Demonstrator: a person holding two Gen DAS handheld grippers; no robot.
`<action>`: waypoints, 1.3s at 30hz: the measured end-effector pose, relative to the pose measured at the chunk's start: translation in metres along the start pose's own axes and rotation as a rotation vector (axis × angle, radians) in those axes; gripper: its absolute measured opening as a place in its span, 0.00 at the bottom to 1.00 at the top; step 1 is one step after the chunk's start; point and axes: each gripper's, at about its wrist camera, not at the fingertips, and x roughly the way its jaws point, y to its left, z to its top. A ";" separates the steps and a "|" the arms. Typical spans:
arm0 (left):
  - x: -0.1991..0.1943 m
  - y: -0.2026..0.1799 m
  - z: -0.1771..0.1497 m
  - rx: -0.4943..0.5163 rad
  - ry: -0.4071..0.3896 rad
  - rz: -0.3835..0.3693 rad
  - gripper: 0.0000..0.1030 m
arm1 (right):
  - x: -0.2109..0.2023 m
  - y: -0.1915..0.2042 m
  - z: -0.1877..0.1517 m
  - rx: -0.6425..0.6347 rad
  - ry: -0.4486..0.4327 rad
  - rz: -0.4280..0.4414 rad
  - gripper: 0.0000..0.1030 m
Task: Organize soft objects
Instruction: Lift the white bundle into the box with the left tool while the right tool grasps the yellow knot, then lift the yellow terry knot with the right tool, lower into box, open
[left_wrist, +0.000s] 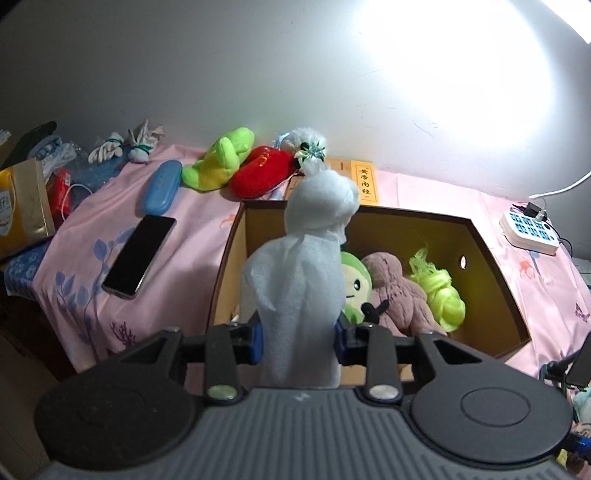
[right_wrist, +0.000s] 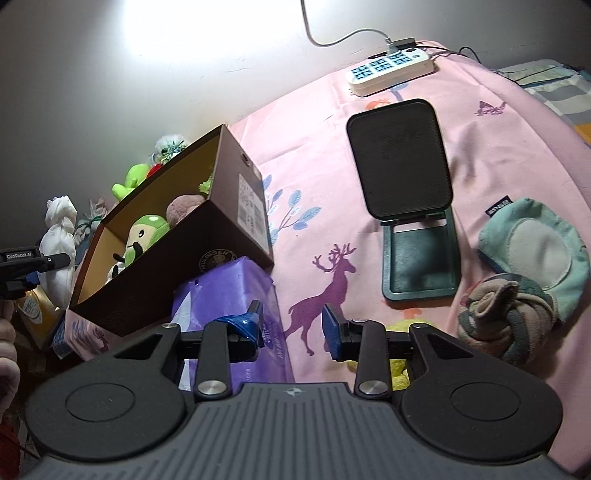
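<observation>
My left gripper (left_wrist: 299, 334) is shut on a knotted white foam-wrap bundle (left_wrist: 314, 236), which stands upright between the blue pads, in front of an open brown box (left_wrist: 491, 258). Inside the box lie a green-faced plush (left_wrist: 354, 280), a pinkish-brown plush (left_wrist: 399, 291) and a neon-green yarn bundle (left_wrist: 443, 291). The right wrist view shows the same bundle (right_wrist: 59, 236) and left gripper (right_wrist: 37, 264) to the left of the box (right_wrist: 177, 266). My right gripper (right_wrist: 293, 326) is open over the pink cloth with nothing between its pads. A knotted sock bundle (right_wrist: 506, 321) and a teal fabric pad (right_wrist: 535, 251) lie to its right.
Behind the box lie a green plush (left_wrist: 218, 162), a red plush (left_wrist: 262, 173), a white fluffy toy (left_wrist: 306, 142) and a yellow book (left_wrist: 364, 181). A phone (left_wrist: 140, 254), a blue case (left_wrist: 162, 186), a purple packet (right_wrist: 229, 295), a black stand (right_wrist: 406, 184) and a power strip (right_wrist: 391, 70) lie around it.
</observation>
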 end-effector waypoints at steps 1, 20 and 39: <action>0.008 0.000 0.002 -0.002 -0.004 0.007 0.33 | -0.001 -0.002 0.000 0.009 -0.005 -0.009 0.17; 0.091 -0.002 -0.014 0.014 0.166 0.025 0.64 | -0.007 -0.025 0.007 0.113 -0.022 -0.101 0.17; -0.001 -0.039 -0.033 0.052 0.021 0.062 0.90 | 0.010 -0.074 -0.018 0.163 0.256 -0.071 0.19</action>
